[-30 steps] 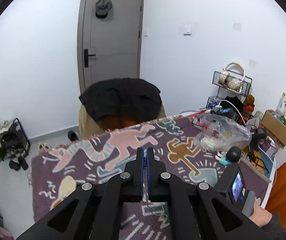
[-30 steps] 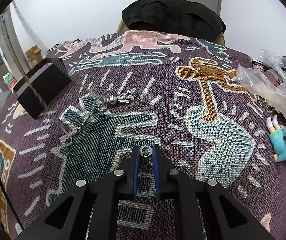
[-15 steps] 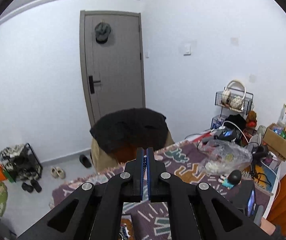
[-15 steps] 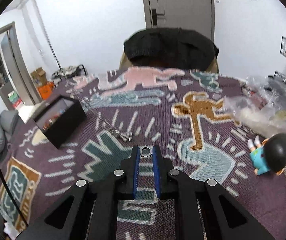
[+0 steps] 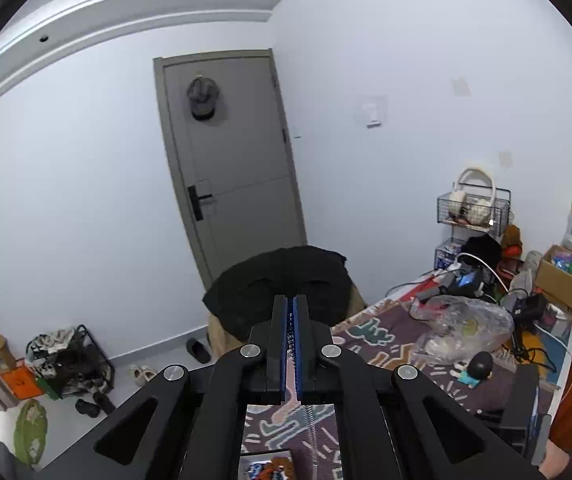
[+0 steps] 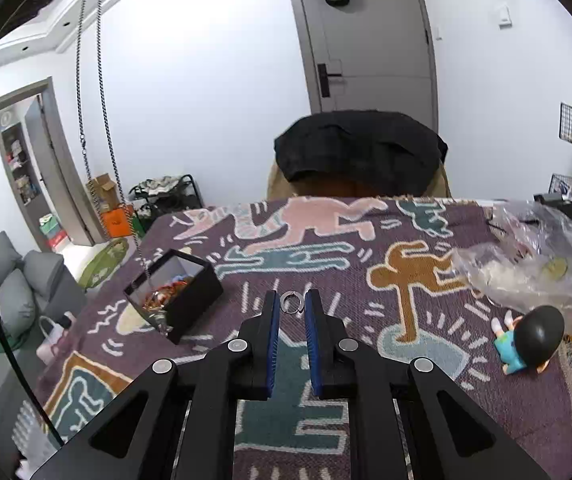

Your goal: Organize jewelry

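left gripper: fingers pinched together on a metal chain that hangs below them; held high over the table.
right gripper: fingers nearly closed, clamping a small silver ring at the tips.
chain in right view: drops from 11 o'clock to the black box, lower end at its front rim.
black box: open, at 9 o'clock of the right gripper, beads inside.
table cover: patterned cloth.
plastic bag: 3 o'clock.
doll: 4 o'clock, lying down.
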{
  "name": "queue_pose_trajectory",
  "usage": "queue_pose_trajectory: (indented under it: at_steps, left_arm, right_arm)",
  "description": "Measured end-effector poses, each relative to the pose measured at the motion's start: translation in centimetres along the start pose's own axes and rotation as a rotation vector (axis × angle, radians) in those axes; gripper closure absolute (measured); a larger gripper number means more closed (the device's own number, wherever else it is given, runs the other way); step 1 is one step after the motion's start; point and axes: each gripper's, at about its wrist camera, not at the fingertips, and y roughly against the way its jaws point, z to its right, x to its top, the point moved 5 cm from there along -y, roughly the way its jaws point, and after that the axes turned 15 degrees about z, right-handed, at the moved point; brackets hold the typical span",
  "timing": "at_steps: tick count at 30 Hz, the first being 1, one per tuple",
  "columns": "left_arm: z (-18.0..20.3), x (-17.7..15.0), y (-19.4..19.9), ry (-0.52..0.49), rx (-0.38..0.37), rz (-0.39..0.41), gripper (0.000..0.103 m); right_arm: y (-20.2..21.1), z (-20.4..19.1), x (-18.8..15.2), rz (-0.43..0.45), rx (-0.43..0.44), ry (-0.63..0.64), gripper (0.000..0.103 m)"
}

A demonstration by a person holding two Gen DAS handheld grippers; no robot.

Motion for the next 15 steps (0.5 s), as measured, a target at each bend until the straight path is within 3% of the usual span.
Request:
queue_pose_trajectory:
  at_steps: [15]
  left_arm:
    - [-4.5, 3.2, 1.8, -0.035, 0.123, 0.028, 0.101]
  right_arm:
    - [-0.2, -1.9, -0.3, -0.004, 0.03, 0.02, 0.089]
